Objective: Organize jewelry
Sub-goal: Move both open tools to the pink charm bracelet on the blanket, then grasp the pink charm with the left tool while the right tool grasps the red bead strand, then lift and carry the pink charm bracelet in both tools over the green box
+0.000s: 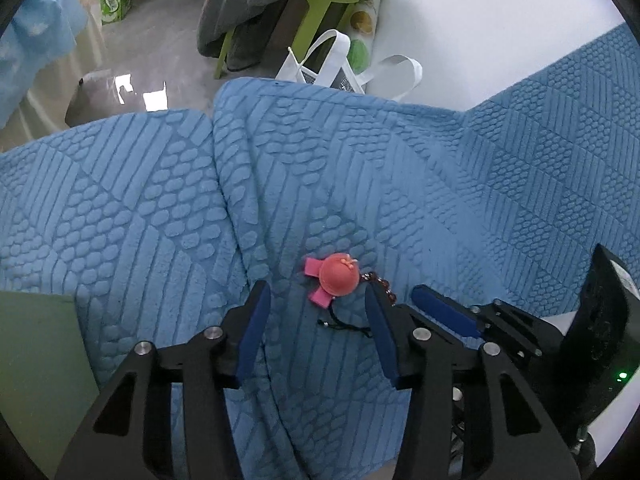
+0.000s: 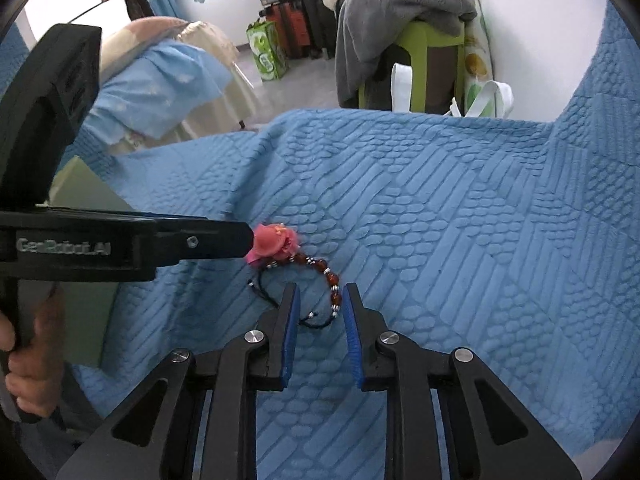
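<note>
- Blue quilted bedspread (image 2: 440,208) with raised geometric texture; its edges run out of frame.
- Left tongs (image 1: 316,300) spread wide; right tongs (image 2: 319,292) narrowly parted, both empty.
- Red-beaded bracelet (image 2: 320,268) with coral fabric flower (image 1: 339,279) lies on the bedspread, beads partly hidden.

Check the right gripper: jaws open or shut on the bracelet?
Open. The right gripper jaws stand apart with blue blanket showing between; the beaded bracelet lies there ungripped.

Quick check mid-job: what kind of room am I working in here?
Probably a lived-in bedroom or spare room: you work on a blue textured bedspread, with suitcases on the floor and a grey blanket heaped on a green stool.
</note>
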A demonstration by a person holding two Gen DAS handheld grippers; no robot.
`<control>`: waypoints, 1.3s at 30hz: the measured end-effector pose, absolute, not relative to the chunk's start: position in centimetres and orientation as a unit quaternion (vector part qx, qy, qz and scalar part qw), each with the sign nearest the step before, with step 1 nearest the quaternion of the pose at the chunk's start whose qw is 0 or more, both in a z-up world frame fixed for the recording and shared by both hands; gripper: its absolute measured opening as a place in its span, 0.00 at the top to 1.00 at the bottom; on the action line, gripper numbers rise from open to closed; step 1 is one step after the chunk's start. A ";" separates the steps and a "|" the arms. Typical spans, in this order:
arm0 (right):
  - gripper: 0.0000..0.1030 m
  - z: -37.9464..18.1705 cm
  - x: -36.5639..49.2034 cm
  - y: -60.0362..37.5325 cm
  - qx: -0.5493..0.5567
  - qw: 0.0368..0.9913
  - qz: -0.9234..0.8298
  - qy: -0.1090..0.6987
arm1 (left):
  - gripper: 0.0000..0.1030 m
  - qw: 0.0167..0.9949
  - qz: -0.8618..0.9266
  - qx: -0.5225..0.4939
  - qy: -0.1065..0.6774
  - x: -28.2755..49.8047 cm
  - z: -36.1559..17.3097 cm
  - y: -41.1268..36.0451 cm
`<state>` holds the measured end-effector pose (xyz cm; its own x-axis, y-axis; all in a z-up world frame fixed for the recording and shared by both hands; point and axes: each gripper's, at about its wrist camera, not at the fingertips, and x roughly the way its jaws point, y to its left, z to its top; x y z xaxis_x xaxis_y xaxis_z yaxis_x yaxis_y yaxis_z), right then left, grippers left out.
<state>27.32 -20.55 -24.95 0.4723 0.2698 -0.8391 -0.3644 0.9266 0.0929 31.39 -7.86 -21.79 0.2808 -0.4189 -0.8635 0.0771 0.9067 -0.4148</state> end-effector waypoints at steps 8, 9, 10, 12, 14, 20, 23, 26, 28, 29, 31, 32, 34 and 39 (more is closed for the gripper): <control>0.91 -26.5 27.6 -19.2 -0.117 0.858 0.162 0.473 | 0.51 0.786 -0.169 -0.158 0.573 32.0 -21.9 -7.6; 0.94 -26.5 27.5 -19.2 -0.124 0.858 0.160 0.472 | 0.51 0.786 -0.172 -0.157 0.573 32.1 -22.0 -7.8; 0.94 -26.5 27.5 -19.2 -0.128 0.858 0.157 0.472 | 0.51 0.785 -0.175 -0.156 0.573 32.2 -22.0 -8.1; 0.95 -26.4 27.4 -19.6 -0.120 0.857 0.154 0.478 | 0.51 0.789 -0.178 -0.145 0.571 32.2 -22.1 -8.6; 0.95 -26.3 27.5 -20.3 -0.105 0.857 0.148 0.482 | 0.51 0.791 -0.183 -0.135 0.569 32.2 -22.2 -9.1; 0.95 -24.9 27.0 -22.4 -0.073 0.867 0.125 0.477 | 0.51 0.795 -0.187 -0.102 0.568 32.0 -22.5 -10.3; 0.95 -24.4 26.7 -22.9 -0.065 0.870 0.118 0.474 | 0.51 0.798 -0.183 -0.088 0.568 32.0 -22.9 -10.8; 0.95 -24.2 26.4 -23.2 -0.059 0.870 0.116 0.475 | 0.51 0.807 -0.178 -0.074 0.559 32.0 -23.3 -11.4; 0.95 -24.2 26.3 -23.3 -0.056 0.871 0.115 0.475 | 0.51 0.811 -0.177 -0.071 0.552 32.1 -23.3 -11.5; 0.95 -24.1 26.2 -23.3 -0.056 0.870 0.114 0.476 | 0.51 0.814 -0.177 -0.071 0.549 32.2 -23.4 -11.5; 0.95 -23.8 26.1 -23.4 -0.054 0.871 0.113 0.475 | 0.55 0.817 -0.174 -0.070 0.545 32.3 -23.4 -11.6; 0.95 -23.6 26.0 -23.4 -0.053 0.873 0.111 0.472 | 0.64 0.818 -0.171 -0.068 0.544 32.4 -23.4 -11.7; 0.95 -23.4 25.9 -23.4 -0.053 0.875 0.108 0.469 | 0.65 0.819 -0.168 -0.059 0.545 32.4 -23.4 -11.9; 0.95 -22.5 25.6 -23.4 -0.050 0.879 0.105 0.462 | 0.65 0.824 -0.172 -0.061 0.536 31.7 -22.0 -11.7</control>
<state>25.57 -23.45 -22.50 0.5513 0.1386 -0.8227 -0.2312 0.9729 0.0090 31.69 -11.72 -21.99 0.3663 -0.3484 -0.8628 0.2179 0.9336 -0.2845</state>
